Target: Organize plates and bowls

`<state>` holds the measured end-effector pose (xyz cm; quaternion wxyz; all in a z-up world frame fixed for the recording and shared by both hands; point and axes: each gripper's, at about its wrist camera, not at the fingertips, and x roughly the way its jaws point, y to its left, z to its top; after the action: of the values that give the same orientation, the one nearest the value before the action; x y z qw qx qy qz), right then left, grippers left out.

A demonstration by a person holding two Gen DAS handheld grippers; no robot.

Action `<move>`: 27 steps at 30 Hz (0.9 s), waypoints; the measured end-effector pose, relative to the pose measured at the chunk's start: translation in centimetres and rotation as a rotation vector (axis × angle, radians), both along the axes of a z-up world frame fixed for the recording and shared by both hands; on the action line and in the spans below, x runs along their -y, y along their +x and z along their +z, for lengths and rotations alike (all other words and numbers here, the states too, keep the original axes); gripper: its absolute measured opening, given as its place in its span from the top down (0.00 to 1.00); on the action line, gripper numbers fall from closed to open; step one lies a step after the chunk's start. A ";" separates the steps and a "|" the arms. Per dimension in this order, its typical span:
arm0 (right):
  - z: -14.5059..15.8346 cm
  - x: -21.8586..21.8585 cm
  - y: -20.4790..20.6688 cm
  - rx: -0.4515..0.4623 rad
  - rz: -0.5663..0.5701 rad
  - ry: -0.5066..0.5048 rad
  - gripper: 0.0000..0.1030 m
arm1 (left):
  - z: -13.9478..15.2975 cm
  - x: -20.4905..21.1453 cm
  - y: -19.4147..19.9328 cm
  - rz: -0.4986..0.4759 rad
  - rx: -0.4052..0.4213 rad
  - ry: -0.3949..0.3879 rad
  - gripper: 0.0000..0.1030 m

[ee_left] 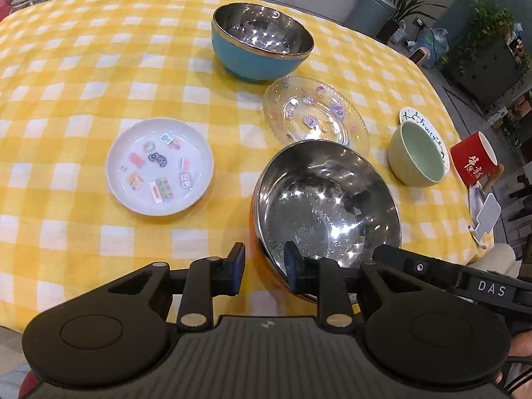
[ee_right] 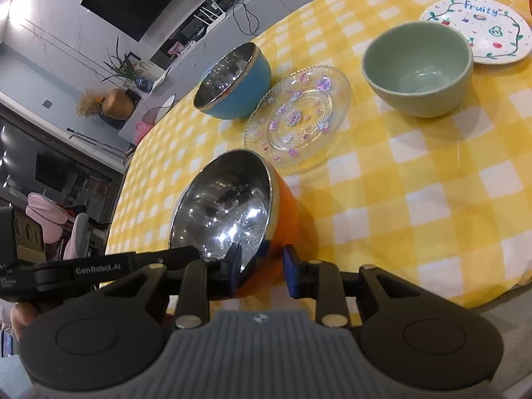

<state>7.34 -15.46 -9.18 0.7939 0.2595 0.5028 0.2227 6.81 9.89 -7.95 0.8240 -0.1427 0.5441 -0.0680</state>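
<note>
While the orange bowl (ee_right: pixel 279 232) sits at the near edge of the table with the yellow checked cloth (ee_left: pixel 83 76), it's straddled at the rim by both claws. On the left gripper (ee_left: pixel 264 266) one pad is seen outside the bowl and the other just inside the steel lining, with a gap left on each side, so the jaws are apart and nothing looks clamped. Same deal with the right gripper (ee_right: pixel 262 266): its pads are parted around the near wall, and whether the wall is actually touched can't be told.

Just behind the orange bowl a clear glass plate (ee_left: pixel 316 116) with purple flowers is found, nearly touching it. A blue bowl (ee_left: pixel 259 43) with a steel inside is placed right behind that plate. Off to the left, well apart, a white plate (ee_left: pixel 159 166) covered in little stickers is laid flat. To the right a green bowl (ee_left: pixel 417 156) is parked against the "Fruity" plate (ee_right: pixel 478 30), and a red mug (ee_left: pixel 472 163) is spotted beside those.
</note>
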 end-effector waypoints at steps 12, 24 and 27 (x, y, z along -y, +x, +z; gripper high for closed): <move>0.6 0.0 0.1 0.050 0.015 -0.034 0.76 | 0.9 1.2 -0.5 -0.042 0.021 0.038 0.72; 3.8 -0.9 -0.9 0.222 0.027 -0.156 0.51 | 4.1 -0.8 -1.8 0.098 0.191 0.081 0.68; 4.7 -1.1 -1.1 0.258 0.030 -0.182 0.50 | 5.1 -1.4 -2.0 0.143 0.241 0.064 0.63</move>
<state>6.21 -14.40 -4.46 0.8688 0.1481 0.4184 0.2194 4.80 11.32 -2.87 0.8903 -0.1455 0.4315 -0.0082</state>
